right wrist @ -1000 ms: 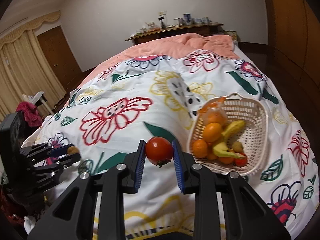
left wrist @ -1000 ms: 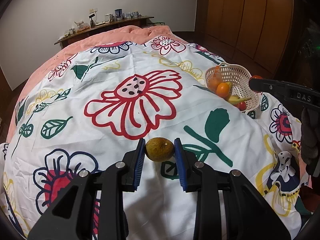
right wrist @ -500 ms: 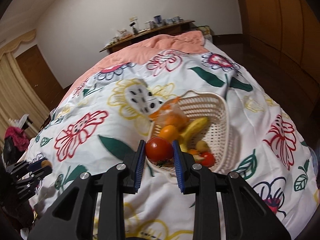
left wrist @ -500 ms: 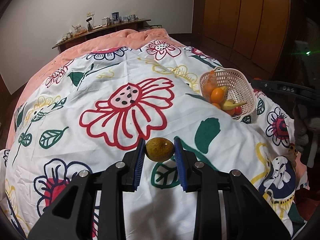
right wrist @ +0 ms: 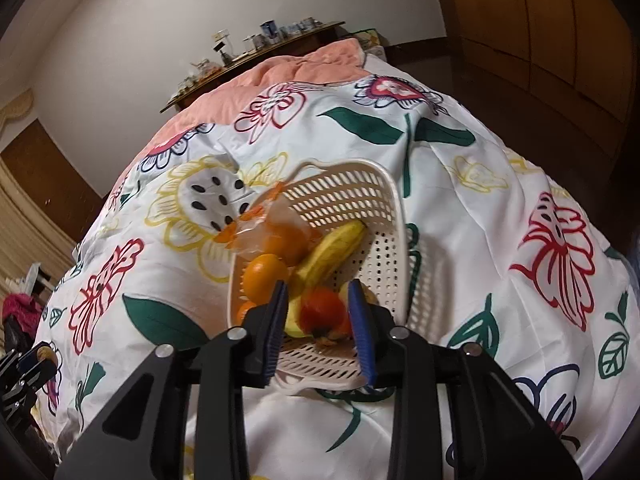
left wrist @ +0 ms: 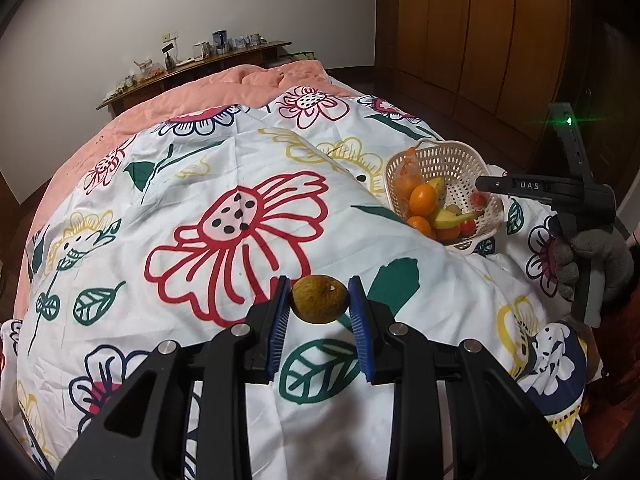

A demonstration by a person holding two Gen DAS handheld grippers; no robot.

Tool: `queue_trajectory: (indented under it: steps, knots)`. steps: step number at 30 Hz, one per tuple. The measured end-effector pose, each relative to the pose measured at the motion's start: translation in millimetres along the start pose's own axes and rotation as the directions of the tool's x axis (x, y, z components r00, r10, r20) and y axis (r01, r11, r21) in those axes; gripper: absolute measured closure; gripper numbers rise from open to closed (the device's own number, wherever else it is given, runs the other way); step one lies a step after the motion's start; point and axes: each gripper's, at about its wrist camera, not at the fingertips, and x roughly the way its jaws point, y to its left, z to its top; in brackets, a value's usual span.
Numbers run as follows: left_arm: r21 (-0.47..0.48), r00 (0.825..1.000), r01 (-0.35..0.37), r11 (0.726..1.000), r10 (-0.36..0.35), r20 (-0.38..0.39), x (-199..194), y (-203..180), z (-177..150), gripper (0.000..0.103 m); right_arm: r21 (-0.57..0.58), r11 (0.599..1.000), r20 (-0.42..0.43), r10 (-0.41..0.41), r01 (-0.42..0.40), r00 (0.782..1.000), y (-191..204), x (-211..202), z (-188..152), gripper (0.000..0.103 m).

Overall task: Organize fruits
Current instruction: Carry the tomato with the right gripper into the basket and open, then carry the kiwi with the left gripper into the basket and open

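Observation:
My left gripper (left wrist: 319,308) is shut on a brownish-green round fruit (left wrist: 319,298) and holds it above the flowered bedspread. A white plastic basket (left wrist: 456,159) with oranges, a banana and small red fruits sits at the right of the bed. My right gripper (right wrist: 318,308) is over the basket's near rim (right wrist: 320,368) with its jaws apart. A red tomato (right wrist: 322,312) lies between the pads, in the basket, with a gap on each side. The right gripper also shows in the left wrist view (left wrist: 486,184), reaching over the basket.
The flowered sheet (left wrist: 240,216) covers the bed, with a pink quilt (left wrist: 224,84) behind it. A wooden shelf with small jars (left wrist: 200,60) stands against the far wall. Wooden wardrobes (left wrist: 480,32) line the right side.
My right gripper moved forward and down over the basket, opened and let go of the tomato, which now lies among the fruit. My left gripper still holds its fruit, drifting slightly towards the basket.

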Motion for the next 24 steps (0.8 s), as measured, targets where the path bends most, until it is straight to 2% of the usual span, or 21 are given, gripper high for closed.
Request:
queue_trajectory:
  steps: [12, 17, 24]
  knots:
    - [0.046, 0.999, 0.040, 0.998, -0.040, 0.005, 12.1, -22.9, 28.3, 0.073, 0.028, 1.000, 0.022, -0.005, 0.004, 1.000, -13.8, -5.8, -5.5, 0.067]
    - [0.080, 0.997, 0.077, 0.994, -0.077, -0.003, 26.3, -40.3, 48.4, 0.073, 0.002, 0.997, 0.041, -0.081, 0.081, 0.996, -13.4, -7.1, -8.1, 0.066]
    - [0.124, 0.988, 0.155, 0.980, -0.154, -0.020, 51.9, -75.3, 82.5, 0.073, 0.023, 0.995, 0.053, -0.102, 0.101, 0.993, -27.6, -9.1, -9.1, 0.063]
